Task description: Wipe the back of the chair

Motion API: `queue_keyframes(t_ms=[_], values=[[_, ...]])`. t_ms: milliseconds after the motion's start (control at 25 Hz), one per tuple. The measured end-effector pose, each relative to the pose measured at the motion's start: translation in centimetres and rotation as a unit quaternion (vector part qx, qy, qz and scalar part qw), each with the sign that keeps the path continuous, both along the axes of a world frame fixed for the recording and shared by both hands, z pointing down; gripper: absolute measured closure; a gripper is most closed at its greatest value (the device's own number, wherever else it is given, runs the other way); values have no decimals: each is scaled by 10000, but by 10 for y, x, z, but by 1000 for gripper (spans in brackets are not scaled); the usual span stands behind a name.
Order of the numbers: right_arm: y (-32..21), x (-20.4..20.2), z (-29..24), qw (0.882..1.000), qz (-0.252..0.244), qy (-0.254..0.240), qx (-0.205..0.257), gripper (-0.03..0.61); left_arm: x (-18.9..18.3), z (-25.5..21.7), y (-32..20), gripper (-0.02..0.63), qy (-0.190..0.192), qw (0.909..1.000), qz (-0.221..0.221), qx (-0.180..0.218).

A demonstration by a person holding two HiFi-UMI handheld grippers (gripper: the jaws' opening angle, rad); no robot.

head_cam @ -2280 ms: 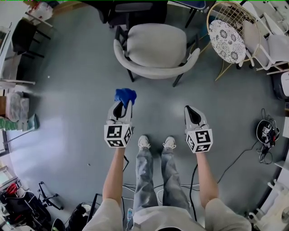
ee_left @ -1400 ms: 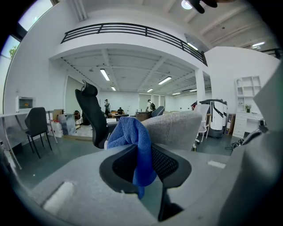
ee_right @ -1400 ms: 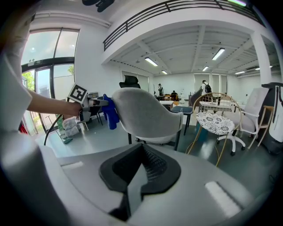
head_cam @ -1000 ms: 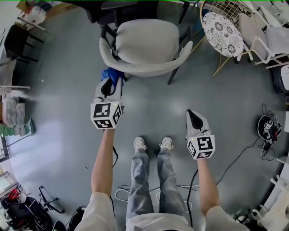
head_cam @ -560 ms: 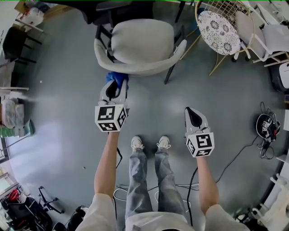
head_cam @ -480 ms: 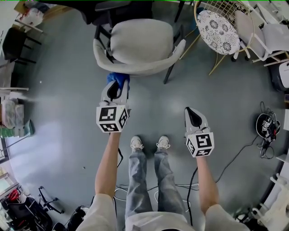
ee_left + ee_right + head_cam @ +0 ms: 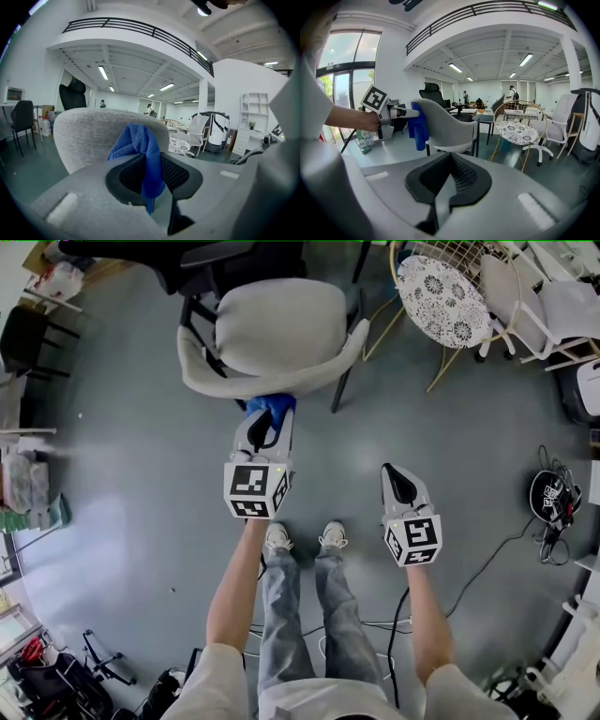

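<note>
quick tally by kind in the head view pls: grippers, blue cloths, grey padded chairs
grippers: 2, left gripper and right gripper
blue cloth: 1
grey chair: 1
total: 4

Cloth (image 7: 271, 406) in left tool (image 7: 266, 421) touches chair (image 7: 272, 326) back

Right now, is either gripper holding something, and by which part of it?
The left gripper holds the blue cloth, pinched along one fold; its bunched rest sticks out past the tips. The right gripper is shut and empty.
</note>
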State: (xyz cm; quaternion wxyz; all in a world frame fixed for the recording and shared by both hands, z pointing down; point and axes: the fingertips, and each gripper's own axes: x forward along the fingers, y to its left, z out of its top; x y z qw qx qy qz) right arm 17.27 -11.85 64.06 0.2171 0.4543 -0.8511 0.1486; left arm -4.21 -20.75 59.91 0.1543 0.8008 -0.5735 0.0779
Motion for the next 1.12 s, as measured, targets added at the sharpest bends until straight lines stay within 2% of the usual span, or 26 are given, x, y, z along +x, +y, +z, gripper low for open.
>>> queue_keyframes(t_ms=[400,720,920,1120], values=[[-7,28,10,9998,155,0,-121,577,73,12,-38,526,90,9988,469,-121],[-11,44,13,9996,225,60,-148,577,97,20,-51,526,101,9978,629,-163],[-6,31,15,9997,140,46,-177,577,82,19,-25,525,109,9976,670,-148],[-4,1,17,9998,-40,12,-185,577,23,47,24,525,-6,9986,313,-432]])
